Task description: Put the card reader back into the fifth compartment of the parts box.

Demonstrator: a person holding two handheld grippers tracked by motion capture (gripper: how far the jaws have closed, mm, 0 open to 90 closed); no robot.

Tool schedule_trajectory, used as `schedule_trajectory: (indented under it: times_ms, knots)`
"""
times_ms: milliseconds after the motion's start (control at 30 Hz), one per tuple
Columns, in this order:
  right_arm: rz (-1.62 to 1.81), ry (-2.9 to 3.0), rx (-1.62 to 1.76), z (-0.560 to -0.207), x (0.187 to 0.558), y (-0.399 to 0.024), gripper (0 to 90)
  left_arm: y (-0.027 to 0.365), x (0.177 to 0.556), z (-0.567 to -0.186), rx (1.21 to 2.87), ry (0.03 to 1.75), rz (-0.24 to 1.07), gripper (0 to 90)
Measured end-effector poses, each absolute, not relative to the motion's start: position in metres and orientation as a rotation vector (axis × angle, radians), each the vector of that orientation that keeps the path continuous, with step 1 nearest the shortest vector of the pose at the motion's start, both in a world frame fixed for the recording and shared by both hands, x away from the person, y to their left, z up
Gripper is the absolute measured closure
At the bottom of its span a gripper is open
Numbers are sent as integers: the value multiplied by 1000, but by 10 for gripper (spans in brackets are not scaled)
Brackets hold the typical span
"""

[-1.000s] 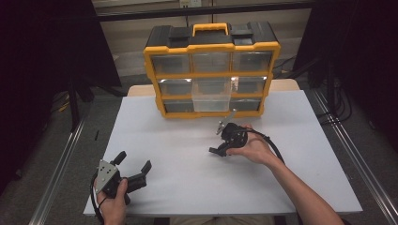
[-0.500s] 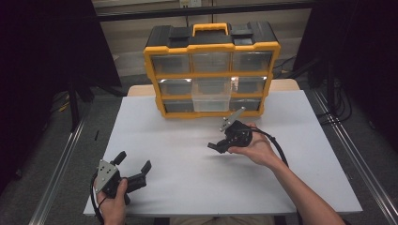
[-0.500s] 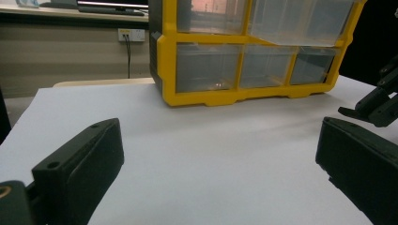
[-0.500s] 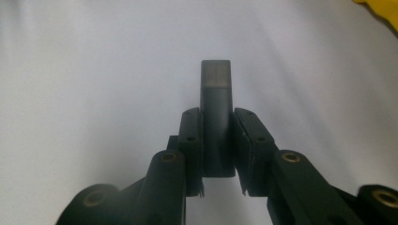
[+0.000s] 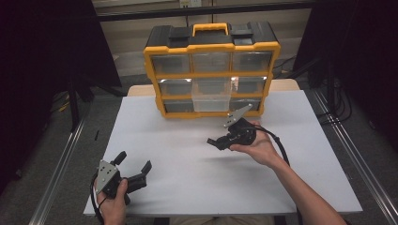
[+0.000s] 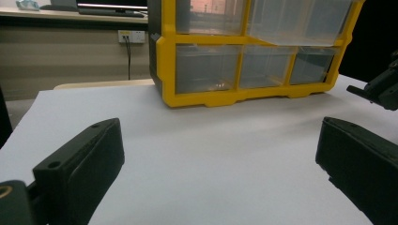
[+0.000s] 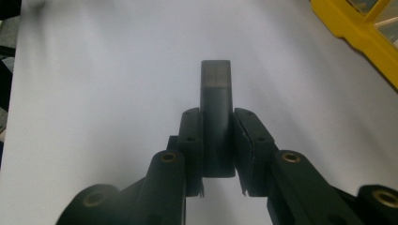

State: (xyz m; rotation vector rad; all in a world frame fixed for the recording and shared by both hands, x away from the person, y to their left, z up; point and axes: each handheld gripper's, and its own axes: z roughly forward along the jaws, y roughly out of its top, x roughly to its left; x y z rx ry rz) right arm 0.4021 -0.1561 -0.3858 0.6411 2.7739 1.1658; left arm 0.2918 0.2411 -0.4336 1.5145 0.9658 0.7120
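My right gripper [image 5: 214, 141] hovers over the middle of the white table [image 5: 187, 187], just in front of the organizer, pointing left. It is shut on a dark grey rectangular block [image 7: 216, 89], which sticks out forward between the pads [image 7: 191, 136]. My left gripper [image 5: 135, 160] rests at the table's front left corner in a hand, open, with nothing between its jaws; in the left gripper view the left gripper [image 6: 220, 154] faces the organizer. A yellow and black drawer organizer [image 5: 211, 47] stands at the back, its middle clear drawer [image 5: 211, 96] pulled out.
The organizer [image 6: 206, 96] has several clear drawers in three rows. Bare white tabletop lies between the two grippers and to the right. A black cable [image 5: 280, 147] trails from the right gripper along the forearm. Dark floor and metal rails flank the table.
The right gripper has risen slightly and shifted a little right with the block still in its jaws. The left gripper has stayed put.
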Motion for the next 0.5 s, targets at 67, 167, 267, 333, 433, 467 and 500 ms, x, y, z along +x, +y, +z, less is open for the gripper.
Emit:
schedule_trajectory:
  times_ms: [67, 167, 267, 333, 433, 467, 500]
  knots:
    - [1174, 2766, 634, -384, 402, -157, 737, 241, 292, -434, 1515, 969, 711, 16]
    - [1200, 2748, 632, -381, 401, -158, 737, 241, 292, -434, 1515, 968, 709, 16]
    - [1222, 2731, 630, -376, 401, -159, 737, 241, 292, -434, 1510, 968, 709, 15]
    - [1233, 2720, 620, -373, 401, -160, 737, 241, 292, -434, 1511, 968, 710, 15]
    - [1248, 2710, 615, -369, 400, -160, 736, 241, 292, -434, 1511, 970, 710, 15]
    - [1253, 2706, 607, -367, 400, -160, 737, 241, 292, -434, 1511, 970, 709, 15]
    - [1256, 2703, 605, -366, 401, -160, 737, 241, 292, -434, 1510, 971, 709, 15]
